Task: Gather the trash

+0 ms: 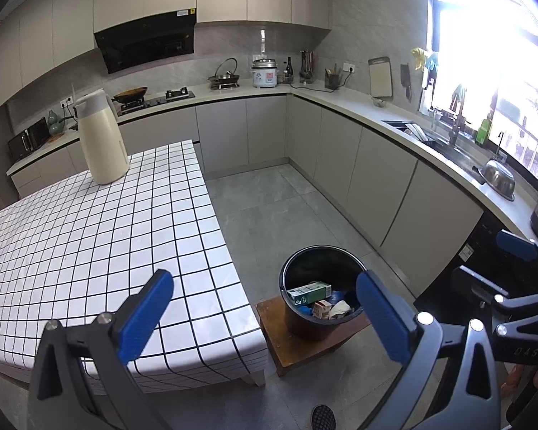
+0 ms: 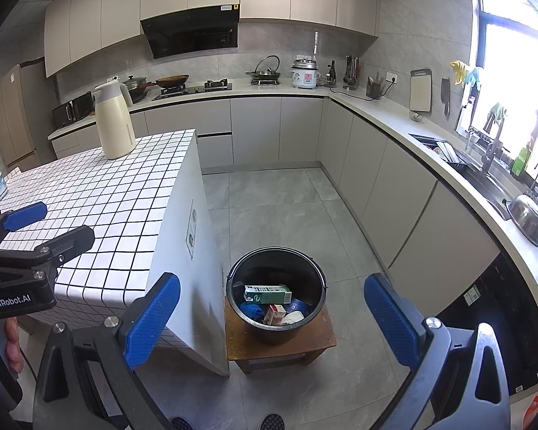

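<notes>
Left hand-held gripper [image 1: 263,317] and right hand-held gripper [image 2: 270,317]: both released, holding nothing. Trash, including a green carton [image 2: 268,294], already lies in the black bucket [image 2: 233,279] on a small stool [image 2: 319,337]. Risk: a careless reach could knock the bucket off its perch.

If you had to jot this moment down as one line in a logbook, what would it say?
left tool: open, empty | right tool: open, empty | bucket: on stool, holds carton and other trash | table: thermos
</notes>
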